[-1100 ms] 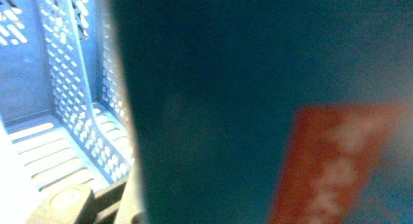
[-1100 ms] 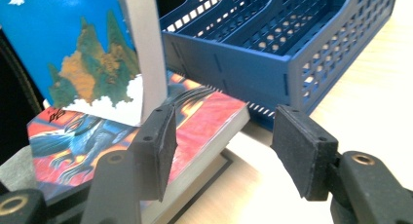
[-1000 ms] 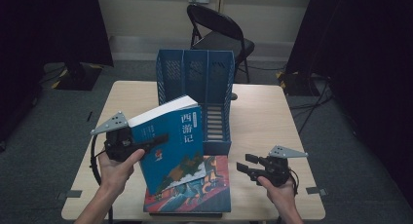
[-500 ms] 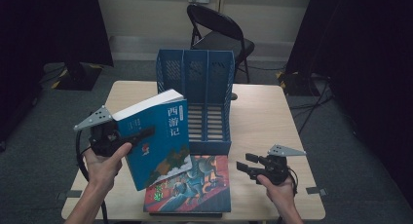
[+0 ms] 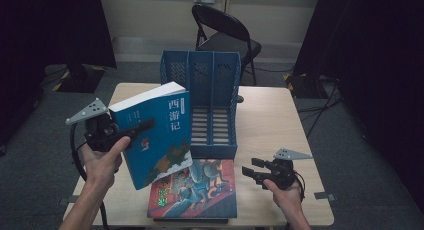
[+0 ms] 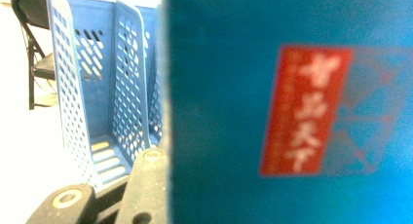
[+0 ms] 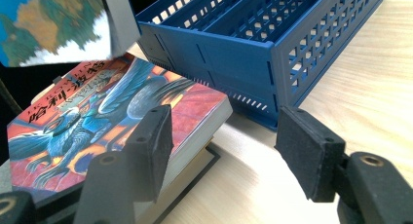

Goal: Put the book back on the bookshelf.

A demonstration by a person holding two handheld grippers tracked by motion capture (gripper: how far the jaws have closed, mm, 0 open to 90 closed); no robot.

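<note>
1. Clearly, sorting books into the blue file rack [image 5: 212, 85] is only partly done: one teal-covered book [image 5: 157, 135] is up off the table [image 5: 270, 120], but all three slots of the rack look empty.
2. That lifted book hangs tilted just in front of the rack's left slot, spine toward the person's side, its lower corner over the red-and-blue illustrated book [image 5: 195, 187].
3. The left gripper [image 5: 117, 135] is clamped on the teal book's left edge; one black jaw lies across the front cover, and in the left gripper view the cover [image 6: 292, 107] rises right beside a jaw.
4. What remains, I'd judge, is standing the book upright and sliding it into a slot, then the illustrated book lying flat just in front of the rack.
5. The right gripper [image 5: 255, 171] rests near the rack's front right corner, jaws apart and holding nothing; the illustrated book [image 7: 107, 121] lies just beyond its pads [image 7: 156, 141].
</note>
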